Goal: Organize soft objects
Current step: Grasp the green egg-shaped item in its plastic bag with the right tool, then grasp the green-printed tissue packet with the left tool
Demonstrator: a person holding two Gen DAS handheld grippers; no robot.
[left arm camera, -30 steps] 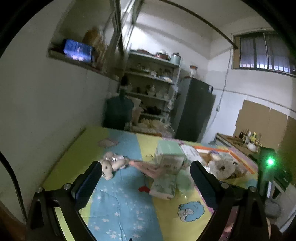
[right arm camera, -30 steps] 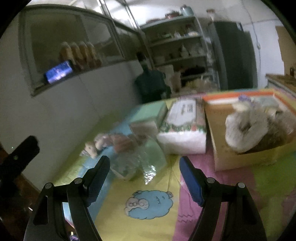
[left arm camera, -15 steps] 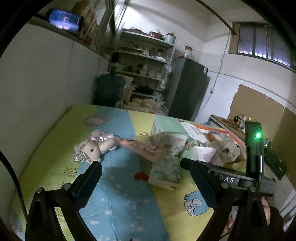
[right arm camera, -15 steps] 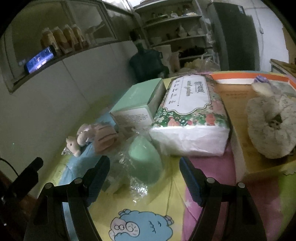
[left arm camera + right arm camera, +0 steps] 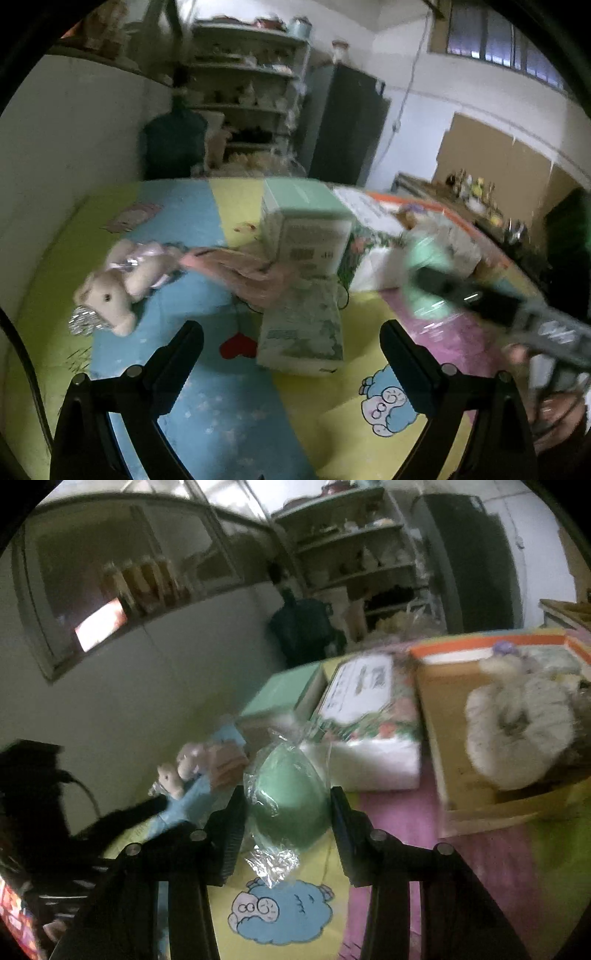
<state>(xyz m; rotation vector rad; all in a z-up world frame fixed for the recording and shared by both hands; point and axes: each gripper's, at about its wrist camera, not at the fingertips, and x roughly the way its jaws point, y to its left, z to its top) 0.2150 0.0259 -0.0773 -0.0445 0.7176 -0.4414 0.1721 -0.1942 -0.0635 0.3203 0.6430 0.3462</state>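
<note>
Closed in just now on green sponge in wrap (image 5: 290, 797): right gripper (image 5: 288, 823) | left gripper (image 5: 291, 343) apart, empty | step: grasp | next: lift toward cardboard box (image 5: 454, 775)

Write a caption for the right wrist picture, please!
Right gripper closing on a wrapped green sponge beside the tissue pack.

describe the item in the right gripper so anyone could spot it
On the colourful play mat, just in front of the floral tissue pack, sits a green egg-shaped sponge in crinkly clear wrap. The right gripper has just closed on it. It is the only smooth green rounded item; its neighbours are boxy.
</note>
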